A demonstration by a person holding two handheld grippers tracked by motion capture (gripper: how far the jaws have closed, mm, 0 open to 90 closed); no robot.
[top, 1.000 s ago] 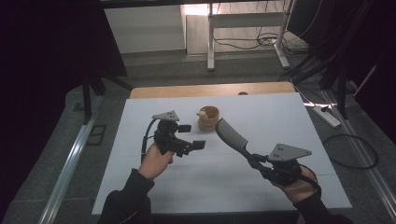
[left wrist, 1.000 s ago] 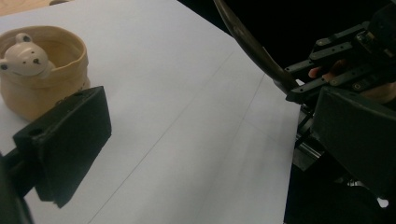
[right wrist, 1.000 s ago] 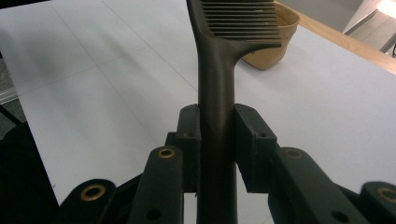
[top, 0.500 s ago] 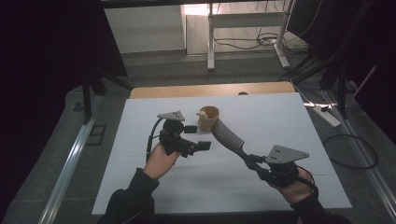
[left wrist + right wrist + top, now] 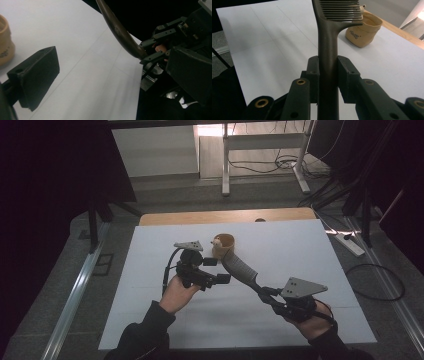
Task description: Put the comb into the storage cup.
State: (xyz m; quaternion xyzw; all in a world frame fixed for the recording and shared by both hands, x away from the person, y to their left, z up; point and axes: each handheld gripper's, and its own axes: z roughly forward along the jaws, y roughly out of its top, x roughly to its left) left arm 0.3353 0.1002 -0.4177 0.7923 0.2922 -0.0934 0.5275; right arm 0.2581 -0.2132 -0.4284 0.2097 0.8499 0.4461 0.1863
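Currently, your right gripper (image 5: 328,72) is clamped on the handle of a dark comb (image 5: 329,37); in the right gripper view both black pads press the handle from either side, and the toothed head rises toward 12 o'clock. In the high view you hold that right gripper (image 5: 267,293) at about 5 o'clock on the white table (image 5: 310,250), and the comb (image 5: 240,267) slants from it toward 11 o'clock, its far end reaching a tan cup (image 5: 223,245). From that view you cannot tell whether the comb touches the cup. In the right gripper view the cup (image 5: 362,31) sits just behind the comb teeth, at about 1 o'clock, with print on its side. Your left gripper (image 5: 216,270) is held at the table's middle, just at 9 o'clock of the comb, its jaws spread apart with nothing between them. In the left gripper view one black jaw pad rises from the lower left, the cup (image 5: 5,47) lies at the 9 o'clock edge, and the comb handle (image 5: 120,32) curves down from 12 o'clock into the right gripper (image 5: 150,51) at 3 o'clock. Your left hand (image 5: 177,292) and right hand (image 5: 312,320) grasp the gripper bodies from 6 o'clock.
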